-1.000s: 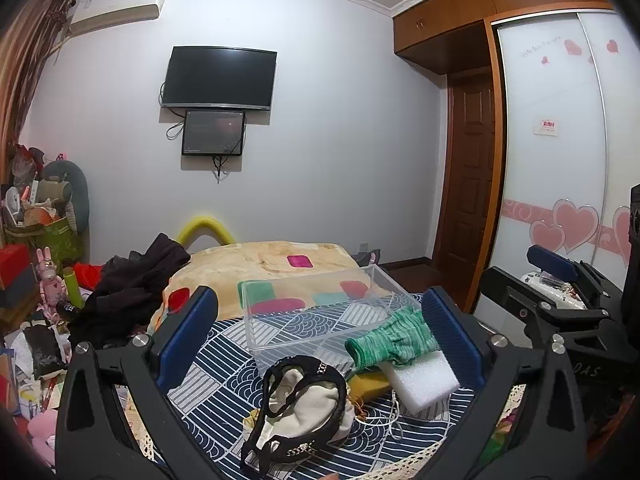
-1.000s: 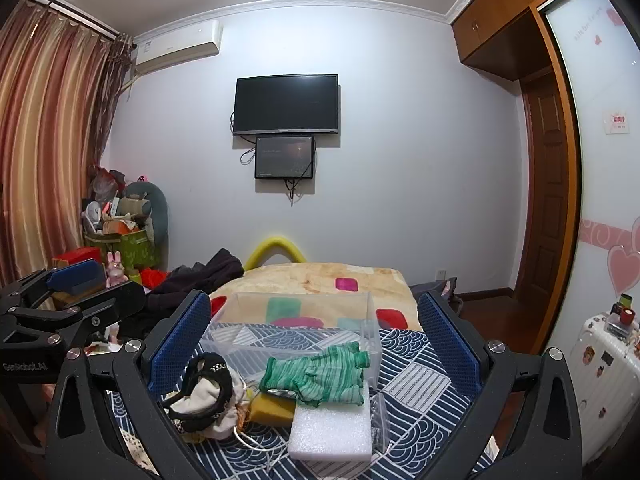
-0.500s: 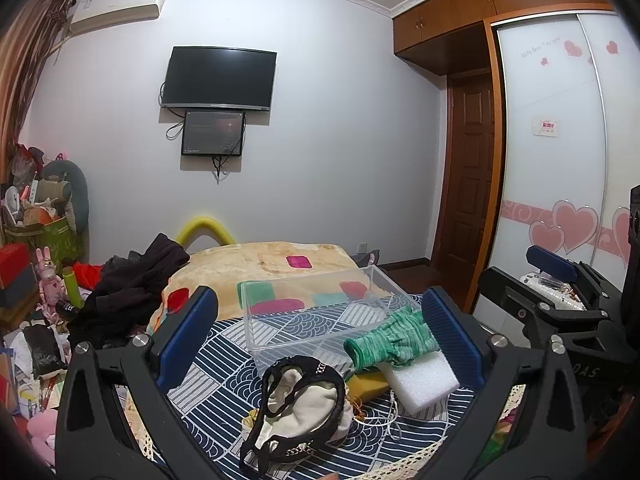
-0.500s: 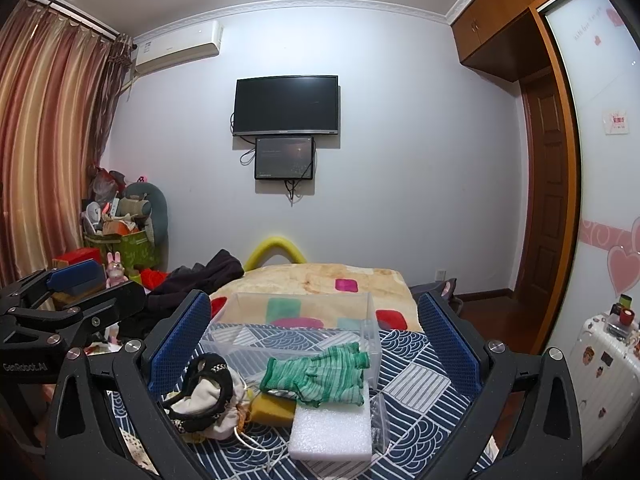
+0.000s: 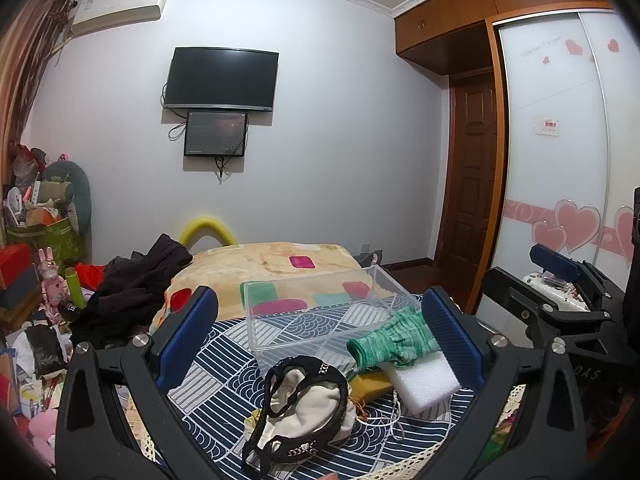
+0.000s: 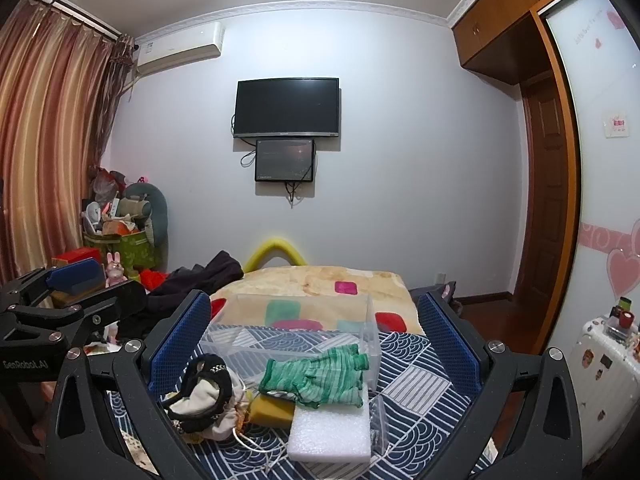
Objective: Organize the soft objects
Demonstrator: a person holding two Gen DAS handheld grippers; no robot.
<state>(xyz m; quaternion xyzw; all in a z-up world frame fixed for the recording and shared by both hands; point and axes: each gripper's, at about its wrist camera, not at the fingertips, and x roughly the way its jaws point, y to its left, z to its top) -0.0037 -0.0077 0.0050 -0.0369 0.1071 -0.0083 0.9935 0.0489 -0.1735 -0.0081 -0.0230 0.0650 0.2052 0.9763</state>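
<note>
A clear plastic box (image 5: pixel 320 312) (image 6: pixel 292 332) stands empty on the blue patterned cloth (image 5: pixel 224 360). In front of it lie a green knitted glove (image 5: pixel 394 342) (image 6: pixel 316 376), a white foam block (image 5: pixel 424 384) (image 6: pixel 330 432), a yellow sponge (image 6: pixel 272 410) and a cream pouch with black trim (image 5: pixel 304 404) (image 6: pixel 204 398). My left gripper (image 5: pixel 320 344) is open and empty, held above the pile. My right gripper (image 6: pixel 316 348) is open and empty, also above the pile.
The bed's beige blanket (image 5: pixel 260 268) lies behind the box. Dark clothes (image 5: pixel 132 292) are heaped at the left. Clutter and boxes (image 5: pixel 36 264) stand by the left wall. A wardrobe (image 5: pixel 560 160) and a white suitcase (image 6: pixel 604 364) are at the right.
</note>
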